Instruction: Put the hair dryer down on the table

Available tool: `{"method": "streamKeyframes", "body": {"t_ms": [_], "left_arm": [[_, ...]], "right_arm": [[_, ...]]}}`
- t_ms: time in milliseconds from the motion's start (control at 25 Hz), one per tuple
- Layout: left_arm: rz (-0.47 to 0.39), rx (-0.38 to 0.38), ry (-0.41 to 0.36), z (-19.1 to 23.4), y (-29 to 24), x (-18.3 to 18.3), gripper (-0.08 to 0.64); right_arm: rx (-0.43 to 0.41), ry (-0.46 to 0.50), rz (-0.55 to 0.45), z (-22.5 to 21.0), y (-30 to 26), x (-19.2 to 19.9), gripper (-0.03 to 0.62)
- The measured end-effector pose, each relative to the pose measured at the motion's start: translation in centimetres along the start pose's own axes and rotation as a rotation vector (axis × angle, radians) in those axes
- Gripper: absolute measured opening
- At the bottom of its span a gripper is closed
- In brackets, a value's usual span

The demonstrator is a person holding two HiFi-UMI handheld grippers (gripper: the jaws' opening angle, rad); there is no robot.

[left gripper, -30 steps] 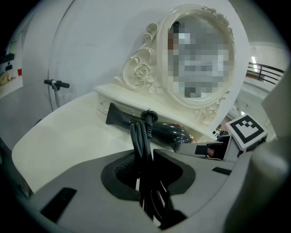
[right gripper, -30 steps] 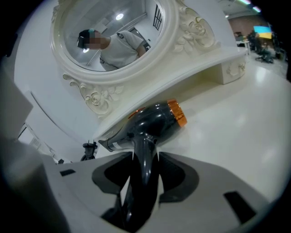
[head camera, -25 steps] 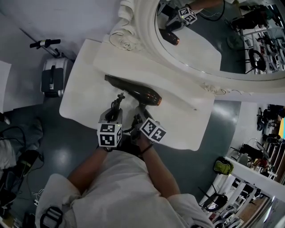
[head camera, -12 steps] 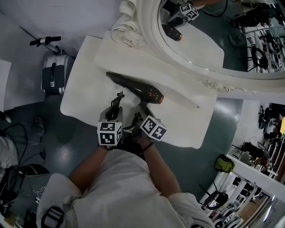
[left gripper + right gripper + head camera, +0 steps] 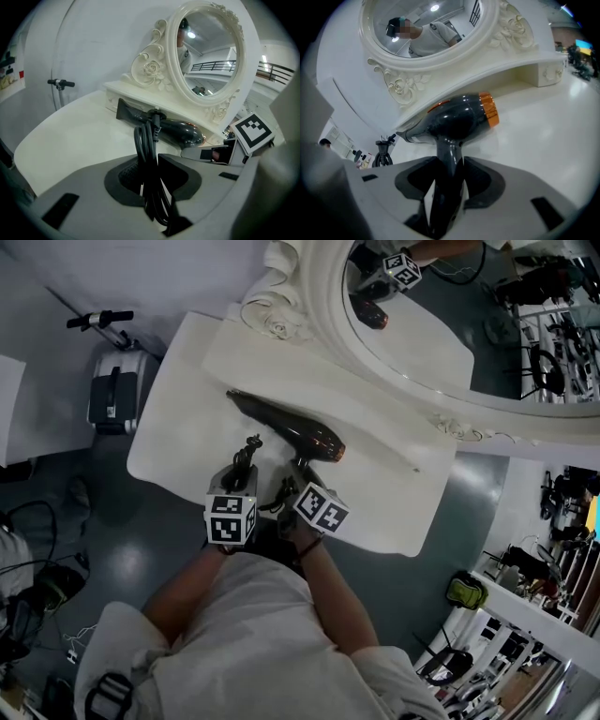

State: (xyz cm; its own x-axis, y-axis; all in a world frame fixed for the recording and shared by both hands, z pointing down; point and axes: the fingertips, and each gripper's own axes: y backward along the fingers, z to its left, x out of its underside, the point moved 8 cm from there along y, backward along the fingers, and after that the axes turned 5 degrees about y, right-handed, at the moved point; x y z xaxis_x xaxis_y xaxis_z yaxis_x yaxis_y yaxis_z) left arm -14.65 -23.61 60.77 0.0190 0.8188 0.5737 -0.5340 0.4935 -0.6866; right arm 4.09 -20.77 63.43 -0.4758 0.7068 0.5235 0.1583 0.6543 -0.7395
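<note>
The lower end of the dryer's handle is buried between the right gripper's jaws, which clamp it. Whether the barrel touches the table or hangs just above it cannot be told. The dryer lies crosswise over the middle of the table, just in front of the shelf, its orange-ringed end to the right. The left gripper is closed on the bundled black cord, whose lower loops vanish behind the jaws. In the head view the marker cubes cover most of both grippers.

The table is white and curved-edged, and stands on a grey-green floor. The ornate white mirror behind the shelf is cut off at the top. It reflects a dryer and a marker cube. A scooter stands left of the table, well apart. Cluttered racks to the right are too small to make out.
</note>
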Motion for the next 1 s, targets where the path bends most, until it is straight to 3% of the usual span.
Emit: {"method": "streamKeyframes", "body": {"t_ms": [400, 640, 1000], "left_arm": [[0.009, -0.002, -0.011, 0.0, 0.2, 0.1, 0.083], [0.009, -0.008, -0.014, 0.4, 0.0, 0.2, 0.084], [0.027, -0.002, -0.038, 0.5, -1.2, 0.1, 0.084]], "right_arm": [[0.001, 0.056, 0.029, 0.0, -0.5, 0.1, 0.189], [0.02, 0.206, 0.046, 0.4, -0.3, -0.3, 0.222], [0.04, 0.238, 0.016, 0.3, 1.8, 0.6, 0.233]]}}
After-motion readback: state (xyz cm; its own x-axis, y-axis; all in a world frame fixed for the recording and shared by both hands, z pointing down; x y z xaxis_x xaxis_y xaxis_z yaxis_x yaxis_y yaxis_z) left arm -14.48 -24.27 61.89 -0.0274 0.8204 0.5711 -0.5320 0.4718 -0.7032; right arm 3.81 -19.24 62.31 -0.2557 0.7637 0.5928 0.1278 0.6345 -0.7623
